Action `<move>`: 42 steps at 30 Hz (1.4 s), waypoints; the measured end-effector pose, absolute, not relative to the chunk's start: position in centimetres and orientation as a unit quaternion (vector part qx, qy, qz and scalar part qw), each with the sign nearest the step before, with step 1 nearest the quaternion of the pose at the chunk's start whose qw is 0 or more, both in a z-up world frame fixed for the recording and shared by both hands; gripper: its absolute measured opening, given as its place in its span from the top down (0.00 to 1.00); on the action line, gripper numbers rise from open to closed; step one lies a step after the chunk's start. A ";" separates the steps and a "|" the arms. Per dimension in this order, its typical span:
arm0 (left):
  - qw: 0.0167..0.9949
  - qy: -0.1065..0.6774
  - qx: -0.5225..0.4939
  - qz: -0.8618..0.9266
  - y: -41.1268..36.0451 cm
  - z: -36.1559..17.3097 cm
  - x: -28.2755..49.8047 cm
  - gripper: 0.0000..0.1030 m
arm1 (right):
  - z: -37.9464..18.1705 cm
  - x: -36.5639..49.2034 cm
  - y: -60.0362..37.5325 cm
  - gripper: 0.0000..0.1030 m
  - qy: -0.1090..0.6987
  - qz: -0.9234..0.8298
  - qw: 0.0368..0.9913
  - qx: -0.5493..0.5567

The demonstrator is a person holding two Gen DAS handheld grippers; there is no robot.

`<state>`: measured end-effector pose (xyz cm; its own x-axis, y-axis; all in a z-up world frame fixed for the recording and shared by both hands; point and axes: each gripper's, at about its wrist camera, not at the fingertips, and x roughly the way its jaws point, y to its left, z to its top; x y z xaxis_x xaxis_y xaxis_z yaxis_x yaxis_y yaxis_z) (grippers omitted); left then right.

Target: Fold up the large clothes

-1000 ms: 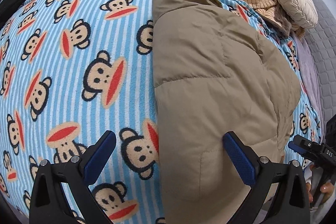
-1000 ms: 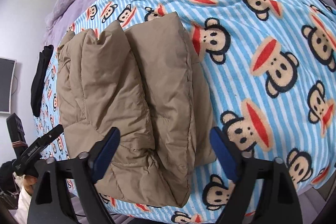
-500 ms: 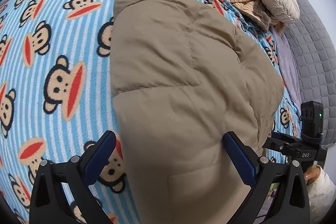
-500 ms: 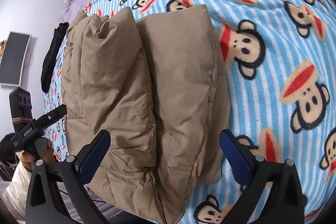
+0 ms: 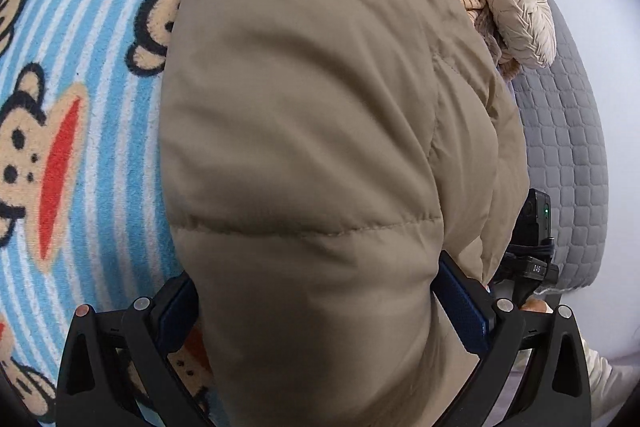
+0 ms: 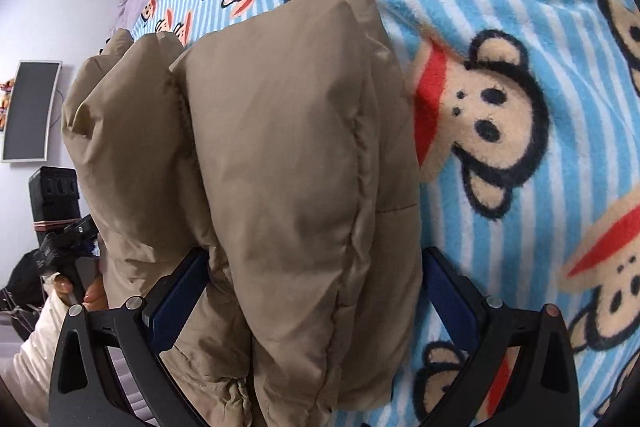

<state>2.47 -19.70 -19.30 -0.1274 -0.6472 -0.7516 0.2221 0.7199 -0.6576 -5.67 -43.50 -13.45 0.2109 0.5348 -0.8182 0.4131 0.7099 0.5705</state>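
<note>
- As the jacket (image 5: 312, 147) lay folded on the monkey blanket (image 5: 80, 99), its near end bulged between the fingers of both tools.
- The left gripper (image 5: 320, 311) stood wide, one pad (image 5: 460, 307) on each side of the puffy roll, not squeezing it as far as I could tell.
- The right gripper (image 6: 308, 299) was also wide around the near end.
- The jacket looked soft, light and springy, with rather slippery cloth, so I judged a deep hold on the thick folded edge was safest.
</note>
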 end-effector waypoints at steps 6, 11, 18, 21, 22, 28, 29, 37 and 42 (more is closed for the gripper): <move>0.671 0.664 -0.116 -0.309 -21.5 -18.2 1.9 0.00 | -14.3 -3.7 -42.2 0.00 0.595 0.101 0.671 0.431; 0.719 0.628 -0.053 -0.292 -23.4 -15.5 0.2 0.16 | -15.1 -3.0 -41.3 0.00 0.598 0.081 0.656 0.453; 0.745 0.602 -0.027 -0.287 -23.9 -12.3 -1.3 0.30 | -13.8 -4.1 -41.3 0.26 0.584 0.068 0.644 0.490; 0.750 0.593 -0.026 -0.291 -22.7 -11.0 -1.8 0.31 | -12.6 -4.3 -41.0 0.42 0.575 0.078 0.651 0.490; 0.752 0.590 -0.027 -0.293 -22.3 -10.6 -2.1 0.31 | -12.2 -4.3 -40.8 0.45 0.572 0.082 0.652 0.491; 0.767 0.568 -0.035 -0.297 -18.5 -8.2 -2.1 0.31 | -10.0 -3.7 -39.3 0.46 0.560 0.106 0.658 0.492; 0.769 0.565 -0.037 -0.296 -17.6 -7.8 -1.9 0.31 | -9.5 -3.4 -38.6 0.46 0.559 0.108 0.661 0.489; 0.775 0.554 -0.039 -0.302 -9.3 -6.6 1.1 0.31 | -7.9 0.1 -32.9 0.46 0.547 0.112 0.675 0.482; 0.781 0.551 -0.035 -0.292 -2.0 -6.2 4.7 0.31 | -7.4 3.1 -27.5 0.46 0.536 0.110 0.683 0.483</move>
<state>4.68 -2.02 -6.21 0.2214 -0.4944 -0.8405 0.4175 0.8270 -0.3765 3.15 -27.50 -7.40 0.4013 0.6681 -0.6265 0.3683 0.5086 0.7783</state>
